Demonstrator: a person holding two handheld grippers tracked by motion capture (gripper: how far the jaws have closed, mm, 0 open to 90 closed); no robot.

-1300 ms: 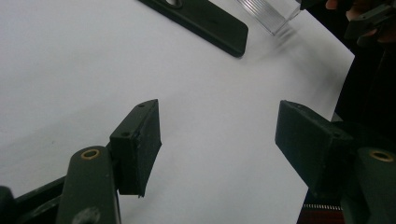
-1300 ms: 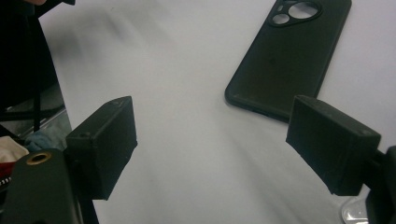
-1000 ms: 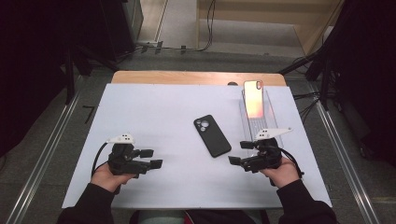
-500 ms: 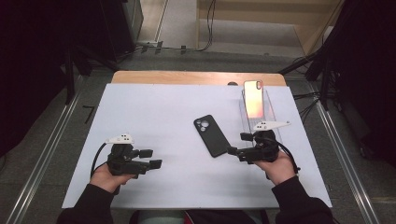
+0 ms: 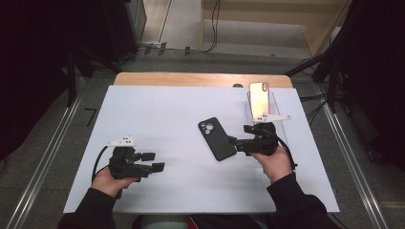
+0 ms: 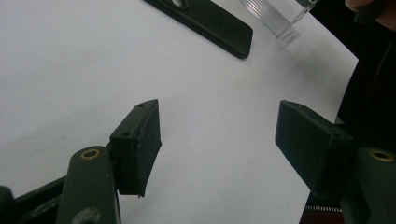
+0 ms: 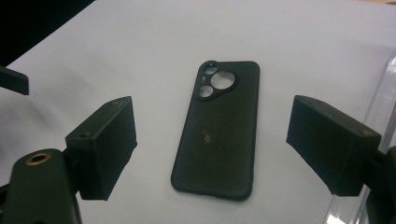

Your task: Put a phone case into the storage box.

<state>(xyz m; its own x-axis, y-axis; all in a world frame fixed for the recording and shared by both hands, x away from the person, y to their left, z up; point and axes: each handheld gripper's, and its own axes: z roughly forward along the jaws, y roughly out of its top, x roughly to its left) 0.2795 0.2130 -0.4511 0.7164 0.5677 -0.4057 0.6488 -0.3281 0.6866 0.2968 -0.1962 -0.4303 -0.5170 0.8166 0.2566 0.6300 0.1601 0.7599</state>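
Near table centre, black phone case [image 5: 217, 138] lies flat, camera cutout facing up, on white tabletop [image 5: 157, 114]. Right gripper [image 5: 235, 141] sits just beside its lower right edge, jaws spread, nothing grasped. Clear stand [image 5: 274, 110] with upright phone [image 5: 259, 98] behind. Left gripper [image 5: 155, 162] well apart, jaws released, empty.

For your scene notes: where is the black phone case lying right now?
In the high view the black phone case lies flat mid-table on the white sheet, just left of the right claw.
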